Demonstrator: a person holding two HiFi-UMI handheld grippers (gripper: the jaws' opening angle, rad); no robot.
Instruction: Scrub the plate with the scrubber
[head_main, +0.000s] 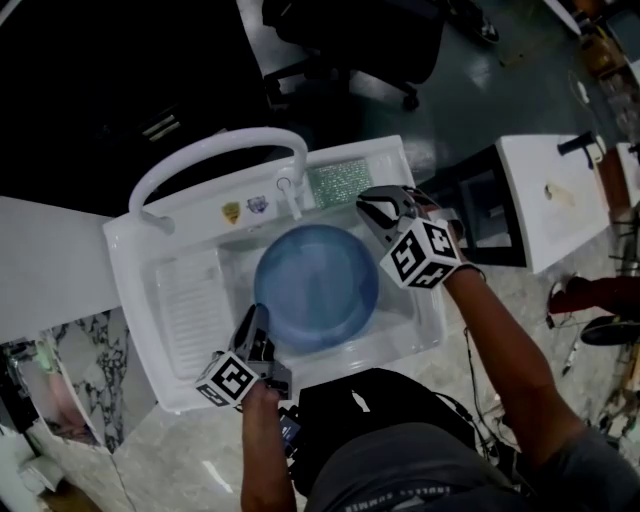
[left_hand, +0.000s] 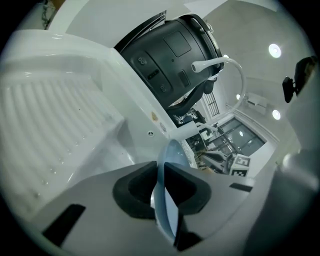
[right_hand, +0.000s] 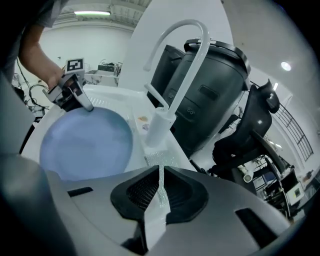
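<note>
**Plate clamped, scrubber pinched at the ledge**

Nearest me, at 7 o'clock on the plate (head_main: 316, 285), my left gripper (head_main: 252, 335) has its jaws narrowed onto the blue rim. I judge this clamp is there to steady the dish in the sink (head_main: 135, 260) so it will not skate under scrubbing. The plate fills the basin's centre, its face bare. Beyond it, at 2 o'clock, my right gripper (head_main: 375, 208) is pinched nearly flat on the near edge of the scrubber (head_main: 340, 182) — a thin glittery sheet whose far part lies on the ledge beside the faucet (head_main: 220, 150) base — apparently to lift it from there. Scrubber and plate are apart, so scrubbing has not begun.
</note>
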